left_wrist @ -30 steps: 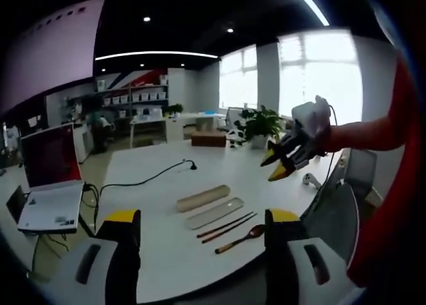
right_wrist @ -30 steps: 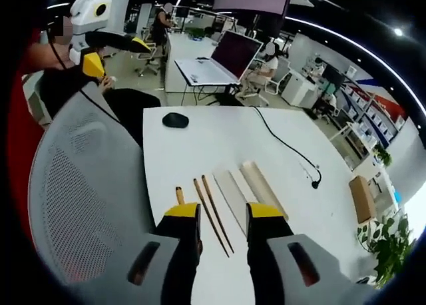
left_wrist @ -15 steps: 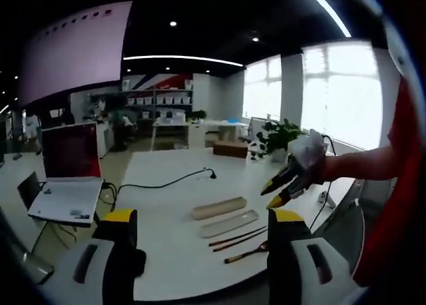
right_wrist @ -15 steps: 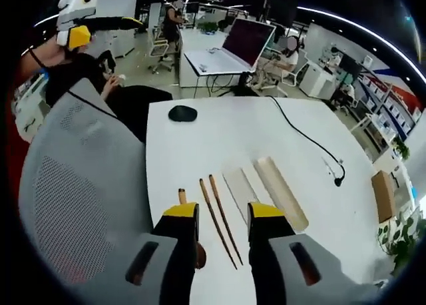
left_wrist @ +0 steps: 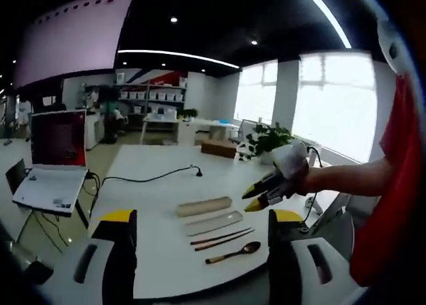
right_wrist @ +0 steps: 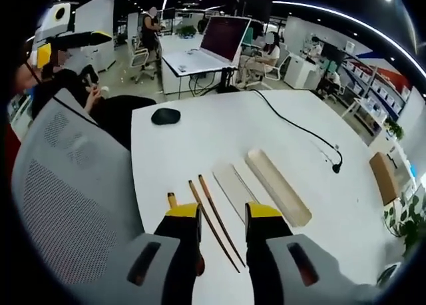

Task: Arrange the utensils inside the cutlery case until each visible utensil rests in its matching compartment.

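Lying on the white table (right_wrist: 200, 132) are five task items: one wooden spoon (left_wrist: 229, 253), two chopsticks (left_wrist: 223, 238), one flat case tray (left_wrist: 213, 223) and one rounded case lid (left_wrist: 203, 206). In the left gripper view they sit in a row at lower centre, long axes roughly parallel and running from lower left to upper right, with the spoon bowl at the right end. In the right gripper view the same items run from bottom centre toward upper left; the spoon is mostly hidden behind the left jaw, showing just its handle tip. The left gripper (left_wrist: 196, 218) hangs over the near table edge, jaws wide apart and holding nothing. The right gripper (right_wrist: 222, 212) hovers above the chopsticks, jaws moderately apart and empty. One laptop (left_wrist: 50, 165) stands at left, one black mouse (right_wrist: 165, 116) at upper left of the right gripper view.
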Demonstrator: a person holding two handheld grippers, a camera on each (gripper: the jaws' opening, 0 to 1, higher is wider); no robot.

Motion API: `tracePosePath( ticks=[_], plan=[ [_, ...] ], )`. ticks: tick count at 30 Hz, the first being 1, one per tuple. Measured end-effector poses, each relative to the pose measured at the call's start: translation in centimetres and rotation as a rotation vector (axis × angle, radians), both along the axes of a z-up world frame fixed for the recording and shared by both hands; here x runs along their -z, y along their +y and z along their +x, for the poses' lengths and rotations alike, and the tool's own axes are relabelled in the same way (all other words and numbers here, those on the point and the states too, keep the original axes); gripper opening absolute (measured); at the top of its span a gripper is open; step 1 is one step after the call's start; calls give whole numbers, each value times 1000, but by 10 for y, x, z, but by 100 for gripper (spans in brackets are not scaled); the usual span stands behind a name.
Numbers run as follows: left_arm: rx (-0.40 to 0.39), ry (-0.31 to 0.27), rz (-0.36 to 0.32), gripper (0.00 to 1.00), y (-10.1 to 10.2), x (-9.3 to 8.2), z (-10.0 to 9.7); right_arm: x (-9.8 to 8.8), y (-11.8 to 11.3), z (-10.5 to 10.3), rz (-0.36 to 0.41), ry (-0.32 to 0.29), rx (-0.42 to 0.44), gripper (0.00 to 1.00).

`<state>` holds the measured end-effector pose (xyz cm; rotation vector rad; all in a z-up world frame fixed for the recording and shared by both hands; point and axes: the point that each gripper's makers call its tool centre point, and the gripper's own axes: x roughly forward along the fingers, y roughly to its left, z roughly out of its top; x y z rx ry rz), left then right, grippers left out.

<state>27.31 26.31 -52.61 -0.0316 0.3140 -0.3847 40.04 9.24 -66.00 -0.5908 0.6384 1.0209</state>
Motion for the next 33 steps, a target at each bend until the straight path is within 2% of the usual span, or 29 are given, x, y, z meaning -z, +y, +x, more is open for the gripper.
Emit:
tracePosePath(
  ticks=[1,4,7,11,14,16,20,23,24,25,26,29,30,31,33],
  plan=[
    [7,10,25,83,1,3,0,1,-1,0,-7,2,3,24],
    [22,2,11,82,-1,-1,1,3,-3,-1,-17,15,0,23],
    [25,-7,36,82,2,-2,3,11,-4,-5,-45,19,-22,21],
    [11,-5,33,81,4,-1,3,20,1,-16,-115,-3,-121,21],
    [13,4,35,80,3,2,1,36,3,-31,-223,-13,-272,18],
    [8,2,46,80,4,2,0,41,1,-31,-274,-38,-300,19],
    [-17,2,41,80,8,3,-2,44,7,-33,-272,-36,-325,15],
    [-37,5,32,80,11,3,-3,50,10,-35,-281,-26,-347,18],
    [-41,1,32,80,12,3,-4,51,11,-34,-278,-26,-353,19],
    [-45,-1,31,80,12,2,-5,54,16,-34,-241,-8,-353,20],
    [-50,2,29,80,14,3,-6,57,22,-36,-171,50,-322,21],
    [-62,12,23,80,17,4,-10,52,32,-33,45,253,-146,23],
    [-70,16,17,80,19,3,-12,51,30,-28,61,270,-114,20],
    [-82,18,1,79,20,2,-14,52,26,-18,57,249,-88,14],
    [-104,13,-45,79,22,-1,-16,58,21,-10,31,240,-88,11]
  ],
)
